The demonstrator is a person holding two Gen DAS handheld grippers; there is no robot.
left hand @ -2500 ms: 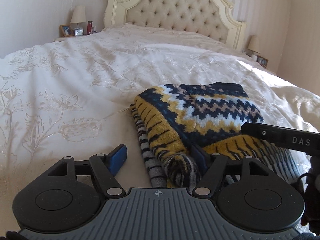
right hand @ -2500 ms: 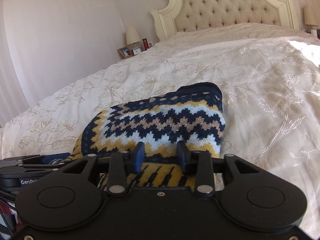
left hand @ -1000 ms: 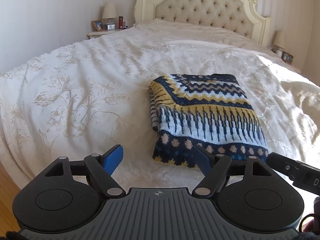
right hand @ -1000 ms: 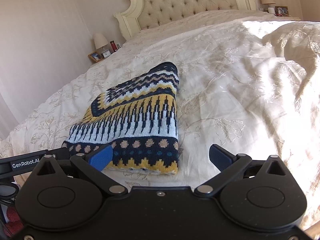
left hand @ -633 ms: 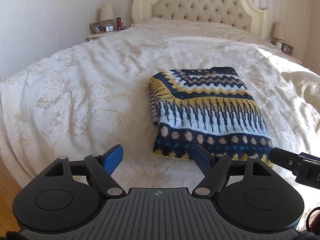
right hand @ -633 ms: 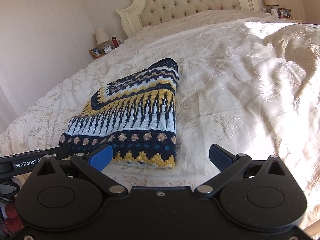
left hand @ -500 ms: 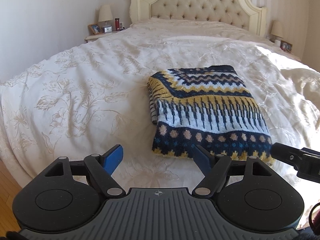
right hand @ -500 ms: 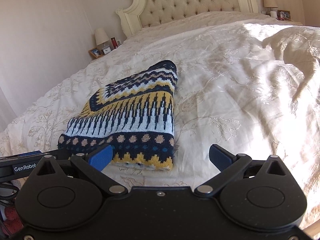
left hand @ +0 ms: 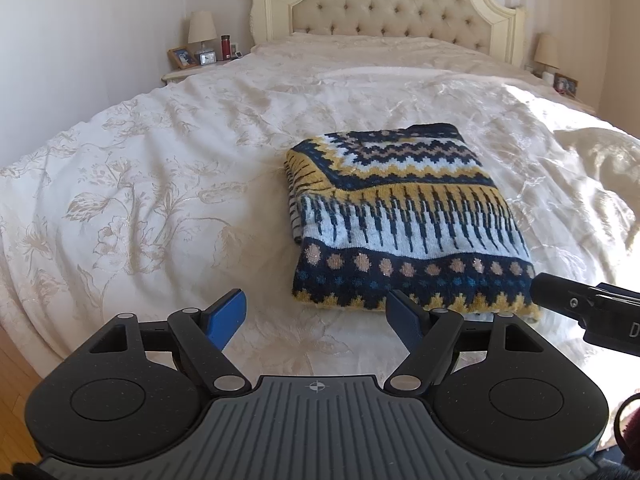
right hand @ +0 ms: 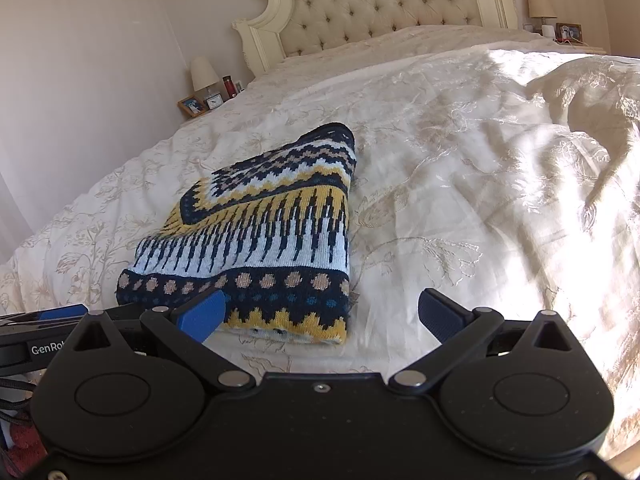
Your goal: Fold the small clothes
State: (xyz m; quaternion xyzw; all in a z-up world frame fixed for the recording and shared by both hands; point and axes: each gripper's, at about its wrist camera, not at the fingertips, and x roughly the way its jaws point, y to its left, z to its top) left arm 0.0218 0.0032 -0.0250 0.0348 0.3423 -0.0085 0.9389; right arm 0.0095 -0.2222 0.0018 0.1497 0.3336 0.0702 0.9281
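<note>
A navy, yellow and white patterned knit sweater lies folded into a flat rectangle on the cream bedspread; the right wrist view shows the same sweater. My left gripper is open, held just short of the sweater's near hem, with nothing between its blue pads. My right gripper is also open and holds nothing, with its left pad over the hem's near edge. Each gripper's body shows at the edge of the other's view.
A tufted cream headboard stands at the far end. A nightstand at the far left carries a lamp, a photo frame, a clock and a red bottle. Another lamp is at the far right. Wood floor shows at the bed's near left edge.
Both grippers let go of the sweater and drew back from it toward the foot of the bed; the right jaws went from narrow to wide. In the last half second both eased back slightly.
</note>
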